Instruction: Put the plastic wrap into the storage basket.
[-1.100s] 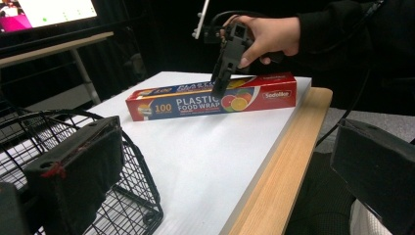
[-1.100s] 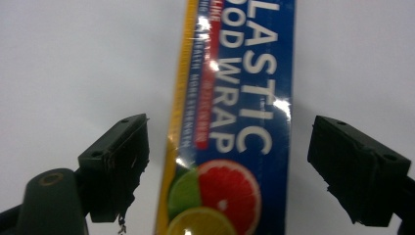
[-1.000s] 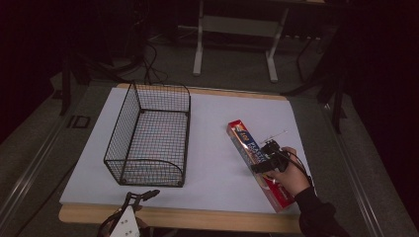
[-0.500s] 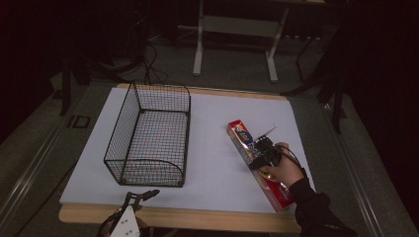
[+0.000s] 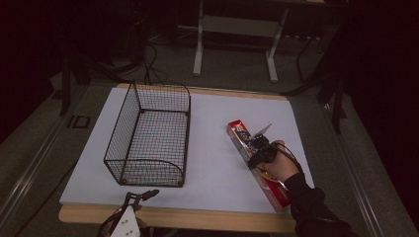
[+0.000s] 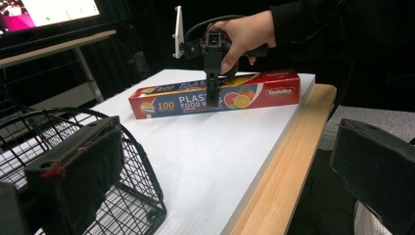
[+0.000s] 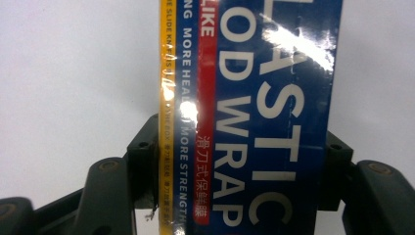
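Taking the wire basket (image 5: 150, 138) as my landmark and reading from the left: my left gripper (image 5: 141, 196) hangs just in front of the basket's near end, at the wooden table edge (image 5: 197, 218), and its jaws stand apart with nothing between them (in the left gripper view the two black pads sit wide, one over the basket's rim).

To the right of the basket, well apart from it, the plastic wrap box (image 5: 257, 165) lies flat on the white table cover (image 5: 212, 163), running slantwise. I can read "100", "PLASTIC FOOD WRAP" and a white oval logo, "Sodollke" as far as I can make out, on its red and blue side (image 6: 215, 95). My right gripper (image 5: 261, 152) has just been closing and now clamps the box across its width, about midway along. In the right gripper view I read "MORE STRENGTH" and Chinese characters on the box (image 7: 244, 122).
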The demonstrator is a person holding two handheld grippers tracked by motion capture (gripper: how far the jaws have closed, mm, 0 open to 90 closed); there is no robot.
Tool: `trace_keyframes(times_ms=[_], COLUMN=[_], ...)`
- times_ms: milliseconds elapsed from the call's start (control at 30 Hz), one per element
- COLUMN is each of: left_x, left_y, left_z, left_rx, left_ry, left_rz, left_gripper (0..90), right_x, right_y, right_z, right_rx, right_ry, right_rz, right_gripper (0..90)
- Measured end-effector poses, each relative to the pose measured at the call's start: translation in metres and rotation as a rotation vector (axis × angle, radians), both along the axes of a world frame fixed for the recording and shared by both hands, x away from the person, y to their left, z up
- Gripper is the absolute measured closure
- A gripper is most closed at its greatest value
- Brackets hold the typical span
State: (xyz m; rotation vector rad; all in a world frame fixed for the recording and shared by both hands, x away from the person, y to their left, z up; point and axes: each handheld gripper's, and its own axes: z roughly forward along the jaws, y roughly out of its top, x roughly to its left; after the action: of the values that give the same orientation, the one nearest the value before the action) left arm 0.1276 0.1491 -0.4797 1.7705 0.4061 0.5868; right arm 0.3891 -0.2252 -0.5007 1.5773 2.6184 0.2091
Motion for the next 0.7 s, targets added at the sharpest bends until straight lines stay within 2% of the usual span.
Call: trace_keyframes(times_ms=[133,233,333,400,600,700], left_x=[0.0,0.001,0.0,0.0,0.0,0.0], left_y=[0.0,0.0,0.0,0.0,0.0,0.0], left_z=[0.0,0.0,0.0,0.0,0.0,0.0], left_rx=[-0.001,-0.002,0.0,0.002,0.004,0.003], left_ry=[0.001,0.003,0.003,0.001,0.002,0.002], left_rz=[0.001,0.002,0.0,0.001,0.001,0.002], left_gripper=[0.0,0.0,0.0,0.0,0.0,0.0], right_x=[-0.003,-0.003,-0.002,-0.001,0.002,0.003], right_y=[0.002,0.002,0.0,0.0,-0.001,0.004], right_z=[0.002,0.006,0.017,0.021,0.046,0.058], right_rx=[-0.019,-0.003,0.005,0.007,0.065,0.071], right_ry=[-0.017,-0.027,-0.074,-0.081,-0.119,-0.149], right_rz=[-0.003,-0.006,-0.016,-0.018,-0.028,-0.021], right_gripper=[39.3,39.3,39.2,39.2,39.2,39.2])
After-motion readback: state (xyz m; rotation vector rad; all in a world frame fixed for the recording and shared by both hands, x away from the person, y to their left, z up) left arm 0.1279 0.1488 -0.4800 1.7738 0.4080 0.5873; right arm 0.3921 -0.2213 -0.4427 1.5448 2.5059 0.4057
